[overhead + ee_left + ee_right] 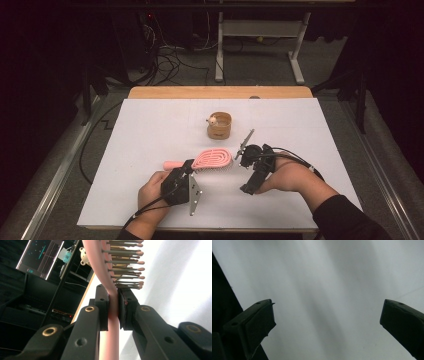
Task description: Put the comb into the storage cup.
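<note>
The left tongs (113,305) are clamping the pink hairbrush (212,160) by its neck, near the tabletop's (150,125) middle. The right tongs (327,322) are gaping wide, just right of the brush.

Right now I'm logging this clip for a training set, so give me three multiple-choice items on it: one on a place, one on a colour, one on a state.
1. Where does the wooden cup stand?
A. Farther from the person than the hairbrush
B. Between the two hands
C. On the floor

2. What colour is the hairbrush?
A. Blue
B. Pink
C. Green

3. How do the right gripper jaws stand?
A. Shut on the cup
B. Shut on the hairbrush
C. Wide apart with nothing between them

Answers:
1. A, since the high view shows the cup on the white table beyond the hairbrush.
2. B, since its head and handle are pink in the high view, where the left gripper clamps the handle.
3. C, since the right gripper view shows only bare table between the jaws.
</note>
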A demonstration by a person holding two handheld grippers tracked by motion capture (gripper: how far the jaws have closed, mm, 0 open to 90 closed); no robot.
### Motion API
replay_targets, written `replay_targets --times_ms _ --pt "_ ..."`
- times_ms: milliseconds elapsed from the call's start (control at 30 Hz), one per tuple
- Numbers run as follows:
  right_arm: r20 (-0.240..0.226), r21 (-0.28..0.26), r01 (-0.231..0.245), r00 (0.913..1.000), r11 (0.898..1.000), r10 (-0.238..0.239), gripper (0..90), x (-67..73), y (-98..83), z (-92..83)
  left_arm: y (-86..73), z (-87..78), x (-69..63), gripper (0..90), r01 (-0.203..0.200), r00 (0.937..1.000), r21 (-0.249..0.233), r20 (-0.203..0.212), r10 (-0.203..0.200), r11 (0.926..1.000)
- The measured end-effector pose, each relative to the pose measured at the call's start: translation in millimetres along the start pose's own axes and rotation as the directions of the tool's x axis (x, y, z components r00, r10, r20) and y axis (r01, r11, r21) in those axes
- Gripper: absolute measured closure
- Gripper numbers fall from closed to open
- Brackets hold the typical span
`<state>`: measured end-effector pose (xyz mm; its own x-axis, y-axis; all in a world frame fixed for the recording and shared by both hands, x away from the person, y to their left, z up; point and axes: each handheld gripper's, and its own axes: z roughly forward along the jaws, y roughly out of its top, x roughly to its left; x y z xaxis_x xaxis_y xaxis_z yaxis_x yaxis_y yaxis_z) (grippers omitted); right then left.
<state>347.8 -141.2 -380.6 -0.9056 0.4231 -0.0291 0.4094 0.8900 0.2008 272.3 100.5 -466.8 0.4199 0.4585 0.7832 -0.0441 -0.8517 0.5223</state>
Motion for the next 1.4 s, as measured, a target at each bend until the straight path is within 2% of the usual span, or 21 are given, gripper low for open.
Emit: replay_targets --times_ms 100,300,500,567,700,833,900,933,1000,1033,1100,1167,1233,1300,1367,1400 --pt "0.011 0.018 -0.019 0.9998 1.000 0.019 0.2 -5.8 -11.1 4.8 -2.0 0.3 3.2 79.2 0.020 0.9998 0.008 0.001 -0.020 0.9998" --pt "0.026 0.022 -0.055 0.9982 0.998 0.055 0.2 -16.1 -28.2 12.4 -5.1 -0.1 8.6 79.2 0.078 0.9969 -0.010 0.003 -0.078 0.9969" --pt "0.045 0.006 -0.091 0.9949 0.996 0.090 0.2 -23.9 -47.8 19.9 -7.6 1.0 11.8 79.2 0.122 0.9925 -0.014 0.010 -0.122 0.9924" --pt "0.053 -0.014 -0.103 0.9932 0.995 0.103 0.2 -25.7 -54.0 22.0 -7.6 0.1 13.2 79.2 0.134 0.9910 -0.021 0.009 -0.134 0.9908" --pt "0.070 -0.070 -0.125 0.9890 0.990 0.130 0.2 -28.7 -64.9 24.7 -9.0 -1.5 17.9 79.2 0.181 0.9835 -0.033 0.019 -0.180 0.9830" --pt "0.071 -0.151 -0.161 0.9823 0.975 0.173 0.2 -28.9 -73.4 26.0 -12.4 -2.4 23.3 79.2 0.245 0.9691 -0.050 0.041 -0.243 0.9682" --pt "0.068 -0.188 -0.184 0.9776 0.965 0.199 0.1 -29.2 -78.2 27.2 -14.2 -2.9 25.3 79.2 0.275 0.9610 -0.058 0.048 -0.273 0.9597" --pt "0.064 -0.216 -0.193 0.9753 0.957 0.211 0.2 -29.7 -81.0 28.2 -14.6 -3.3 26.1 79.2 0.280 0.9594 -0.060 0.051 -0.278 0.9581" --pt "0.067 -0.247 -0.199 0.9729 0.948 0.221 0.1 -30.8 -85.1 29.1 -15.4 -4.2 27.7 79.2 0.298 0.9539 -0.067 0.055 -0.295 0.9521" --pt "0.068 -0.263 -0.200 0.9720 0.944 0.225 0.1 -31.1 -86.8 29.4 -16.1 -4.6 29.2 79.2 0.320 0.9468 -0.074 0.063 -0.316 0.9446" --pt "0.056 -0.317 -0.217 0.9676 0.923 0.246 0.1 -31.9 -92.0 30.6 -17.8 -4.7 31.8 79.2 0.359 0.9322 -0.083 0.078 -0.353 0.9295" --pt "0.060 -0.375 -0.223 0.9627 0.900 0.264 0.1 -32.3 -97.1 32.4 -20.1 -4.3 34.1 79.2 0.390 0.9193 -0.083 0.090 -0.383 0.9169" --pt "0.055 -0.426 -0.250 0.9521 0.869 0.301 0.2 -32.4 -102.1 35.1 -21.6 -4.2 35.1 79.2 0.403 0.9136 -0.083 0.097 -0.395 0.9115" --pt "0.033 -0.486 -0.272 0.9437 0.830 0.329 0.1 -31.7 -107.0 37.6 -22.8 -4.7 36.2 79.2 0.416 0.9075 -0.087 0.101 -0.408 0.9050" --pt "0.029 -0.523 -0.275 0.9403 0.807 0.339 0.1 -29.9 -110.6 40.6 -23.9 -5.2 38.0 79.2 0.431 0.9001 -0.090 0.110 -0.421 0.8976" --pt "0.025 -0.537 -0.282 0.9368 0.795 0.349 0.2 -28.4 -111.6 42.4 -24.3 -5.4 38.8 79.2 0.446 0.8930 -0.095 0.117 -0.435 0.8901"
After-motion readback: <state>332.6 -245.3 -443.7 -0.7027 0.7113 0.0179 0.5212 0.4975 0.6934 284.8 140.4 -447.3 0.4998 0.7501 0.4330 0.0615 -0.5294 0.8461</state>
